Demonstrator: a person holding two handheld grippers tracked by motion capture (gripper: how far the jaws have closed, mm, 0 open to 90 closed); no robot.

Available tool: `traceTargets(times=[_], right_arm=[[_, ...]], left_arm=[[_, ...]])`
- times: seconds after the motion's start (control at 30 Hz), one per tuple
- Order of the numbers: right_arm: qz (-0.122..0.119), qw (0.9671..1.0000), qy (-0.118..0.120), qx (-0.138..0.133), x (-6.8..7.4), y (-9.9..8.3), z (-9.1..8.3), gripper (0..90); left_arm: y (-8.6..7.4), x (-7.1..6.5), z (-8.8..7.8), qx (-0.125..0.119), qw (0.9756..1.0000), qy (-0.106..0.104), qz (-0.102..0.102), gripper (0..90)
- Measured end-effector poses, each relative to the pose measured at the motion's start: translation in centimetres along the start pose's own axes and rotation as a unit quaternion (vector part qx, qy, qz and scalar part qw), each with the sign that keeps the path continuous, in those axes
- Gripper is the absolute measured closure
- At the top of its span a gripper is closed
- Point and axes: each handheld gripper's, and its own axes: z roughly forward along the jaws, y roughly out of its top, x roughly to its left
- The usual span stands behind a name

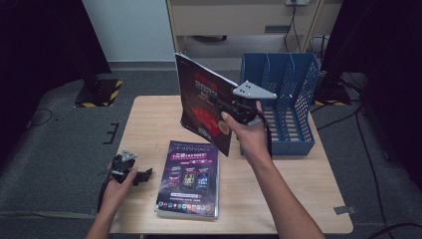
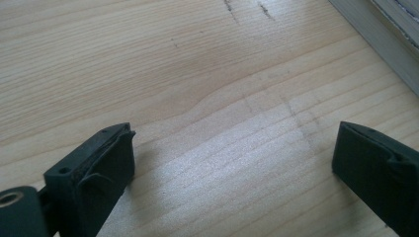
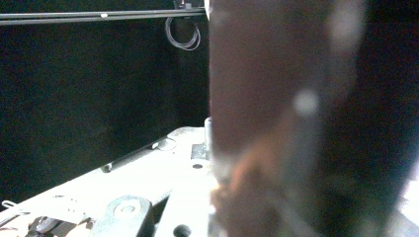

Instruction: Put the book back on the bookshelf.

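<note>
The jaws of the right gripper (image 1: 230, 110) pinch one dark red magazine (image 1: 201, 102) by its edge and hold it up in the air, tilted, just left of the blue file rack (image 1: 293, 99). In the right gripper view the magazine (image 3: 276, 118) is a big blur very close to the lens, so I go by the high view for the grip.

The step in hand looks like putting this magazine into the rack. To do it well, stand the magazine straight up, line its bottom edge over one slot, and lower it slowly between the dividers before letting go.

The jaws of the left gripper (image 1: 130, 172) are spread wide with nothing between them, low over the bare desk (image 2: 207, 74).

Count: two magazines, one held up and one purple magazine (image 1: 190, 177) lying flat on the desk. One rack, and no magazine can be seen in it. Two grippers.
</note>
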Motion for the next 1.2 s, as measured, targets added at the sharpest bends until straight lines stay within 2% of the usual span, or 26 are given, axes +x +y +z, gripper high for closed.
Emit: traceTargets(times=[0.5,0.7,1.2], right_arm=[[0.009,0.9996,-0.026,-0.011,-1.5,1.8,-1.5,86.9],[0.015,0.9989,-0.040,-0.017,-2.5,2.6,-2.4,86.9],[0.023,0.9968,-0.074,-0.017,-5.0,2.6,-4.4,86.9]], left_arm=[[-0.2,-0.3,0.1,-0.010,0.9999,-0.006,0.000,0.0],[-0.2,-0.3,0.2,-0.013,0.9999,-0.008,0.003,0.0],[-0.1,-0.3,0.3,-0.012,0.9999,-0.009,0.006,0.0]])
